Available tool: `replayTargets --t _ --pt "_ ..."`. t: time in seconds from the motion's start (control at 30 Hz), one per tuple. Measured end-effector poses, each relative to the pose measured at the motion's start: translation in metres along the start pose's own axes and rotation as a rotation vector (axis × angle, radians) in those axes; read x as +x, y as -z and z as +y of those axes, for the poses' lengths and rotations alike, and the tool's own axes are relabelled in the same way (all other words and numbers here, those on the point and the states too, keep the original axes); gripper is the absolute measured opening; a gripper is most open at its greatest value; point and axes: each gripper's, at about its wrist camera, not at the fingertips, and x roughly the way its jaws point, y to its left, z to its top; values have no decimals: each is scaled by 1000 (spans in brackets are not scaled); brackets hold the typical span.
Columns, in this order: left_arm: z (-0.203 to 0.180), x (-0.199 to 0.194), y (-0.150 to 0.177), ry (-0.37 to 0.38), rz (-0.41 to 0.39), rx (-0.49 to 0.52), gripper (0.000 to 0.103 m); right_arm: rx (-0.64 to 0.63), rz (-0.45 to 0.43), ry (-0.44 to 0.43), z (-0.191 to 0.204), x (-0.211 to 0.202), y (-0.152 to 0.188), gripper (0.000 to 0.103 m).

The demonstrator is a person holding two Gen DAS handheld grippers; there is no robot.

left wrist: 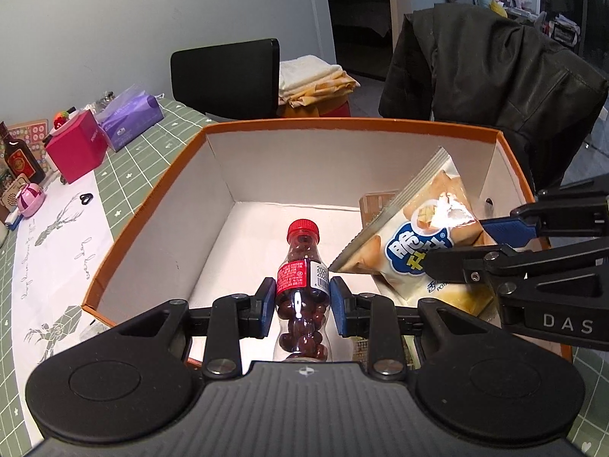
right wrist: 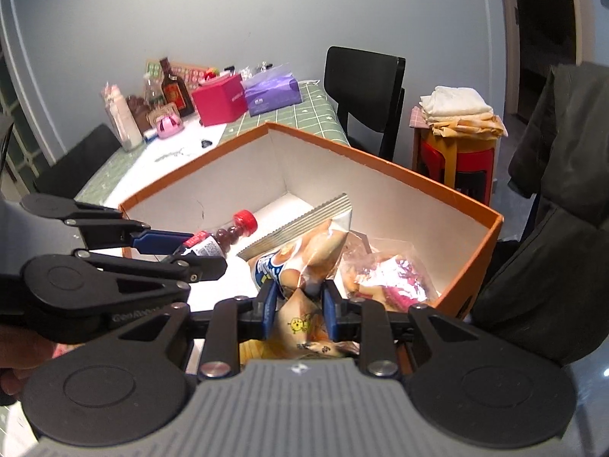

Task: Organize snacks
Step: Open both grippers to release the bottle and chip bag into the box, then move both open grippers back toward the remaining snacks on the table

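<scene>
My left gripper (left wrist: 303,306) is shut on a small clear bottle (left wrist: 302,289) with a red cap and dark round candies, held inside the orange box (left wrist: 160,186). My right gripper (right wrist: 297,310) is shut on a snack bag (right wrist: 304,262) with a blue logo, held above the box's right half. In the left wrist view the bag (left wrist: 415,240) and the right gripper (left wrist: 464,245) are at the right. In the right wrist view the bottle (right wrist: 224,236) and the left gripper (right wrist: 179,247) are at the left. The box (right wrist: 418,186) has white inner walls.
Other wrapped snacks (right wrist: 388,270) lie in the box's right end. On the green table stand a red box (left wrist: 76,148), a purple tissue pack (left wrist: 129,120) and a dark bottle (left wrist: 19,158). A black chair (left wrist: 228,78) and a jacket-draped chair (left wrist: 495,76) stand behind.
</scene>
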Motion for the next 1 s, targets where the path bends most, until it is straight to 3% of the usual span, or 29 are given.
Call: replayTargets --t 0.3,0.5,1.0 --pt "-8 6 3 0 27 22 36 -81 20 27 4 1 4 26" --pt "-8 -4 -1 -4 -10 11 37 -81 4 42 7 -4 5 37" --pt "1 -54 12 16 -134 -68 40 -90 -80 65 21 -35 -2 38"
